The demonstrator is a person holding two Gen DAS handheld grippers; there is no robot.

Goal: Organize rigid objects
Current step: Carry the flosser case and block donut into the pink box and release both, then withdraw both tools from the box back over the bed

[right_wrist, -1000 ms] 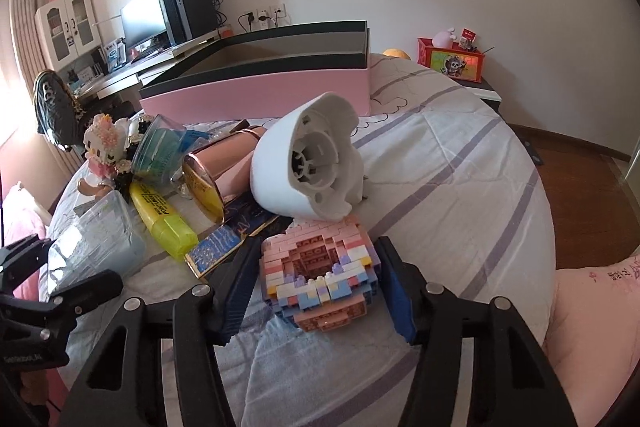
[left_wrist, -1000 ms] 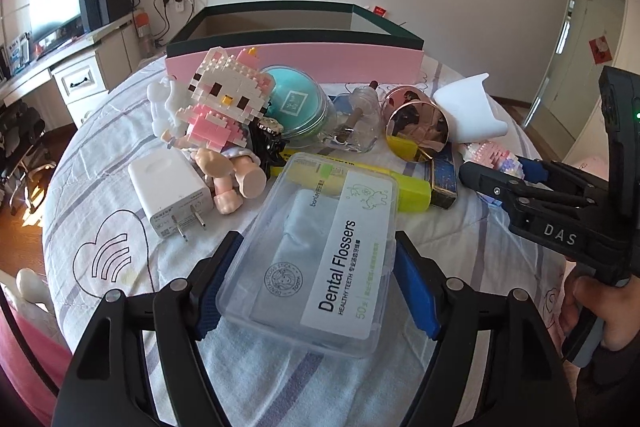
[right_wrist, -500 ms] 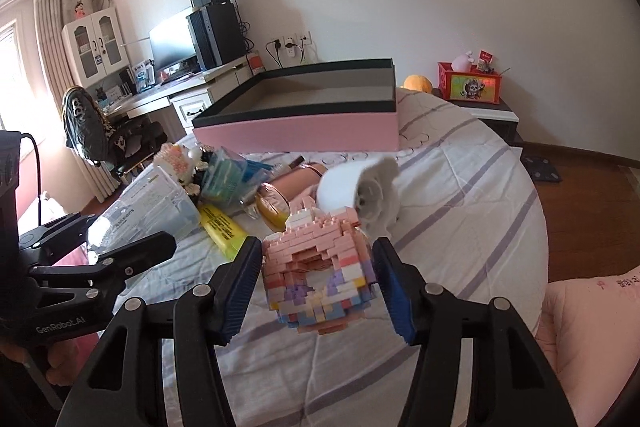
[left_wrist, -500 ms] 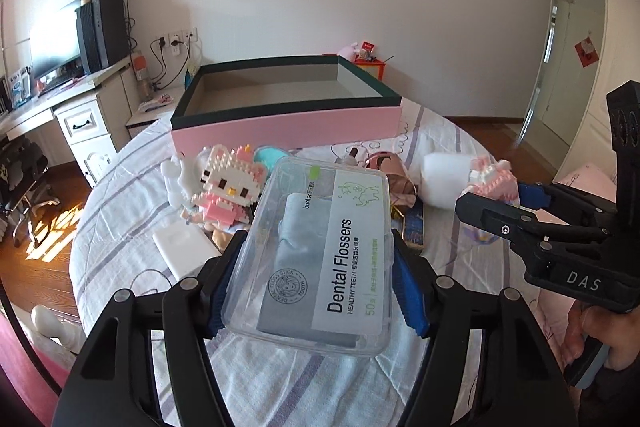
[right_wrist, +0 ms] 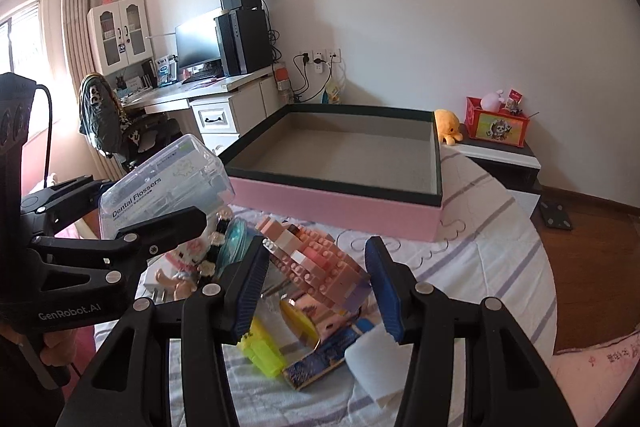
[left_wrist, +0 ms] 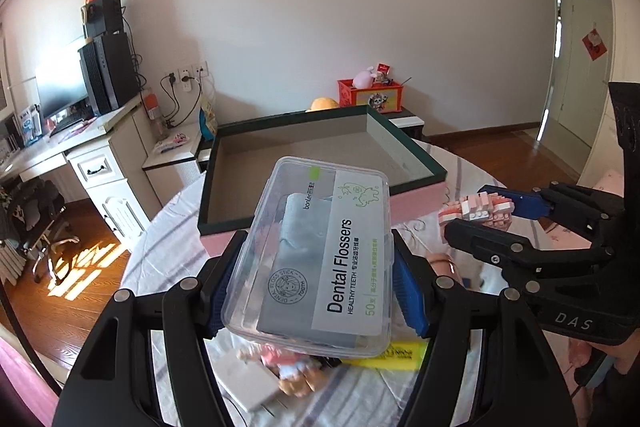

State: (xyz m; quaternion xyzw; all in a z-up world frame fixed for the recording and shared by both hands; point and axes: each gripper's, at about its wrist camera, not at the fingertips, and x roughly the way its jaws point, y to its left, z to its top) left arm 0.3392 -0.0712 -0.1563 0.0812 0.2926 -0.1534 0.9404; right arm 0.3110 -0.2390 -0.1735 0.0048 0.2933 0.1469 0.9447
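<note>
Dental Flossers box [left_wrist: 316, 259] clamped in left gripper [left_wrist: 314, 291], pink brick model [right_wrist: 316, 267] pinched by right gripper [right_wrist: 318, 287], its jaws just closing further, right view alone shows yellow highlighter [right_wrist: 262, 349] clearly, pink-sided tray [right_wrist: 340, 163] beyond

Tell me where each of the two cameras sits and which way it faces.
Left wrist: on the left tongs, looking along them past the gripped clear plastic dental flosser box into the pink, dark-rimmed tray; the right tongs and a hand show at right.
Right wrist: on the right tongs, looking past the gripped pink brick model to that tray; the left tongs show at left.
Shared: tray, both loads.
</note>
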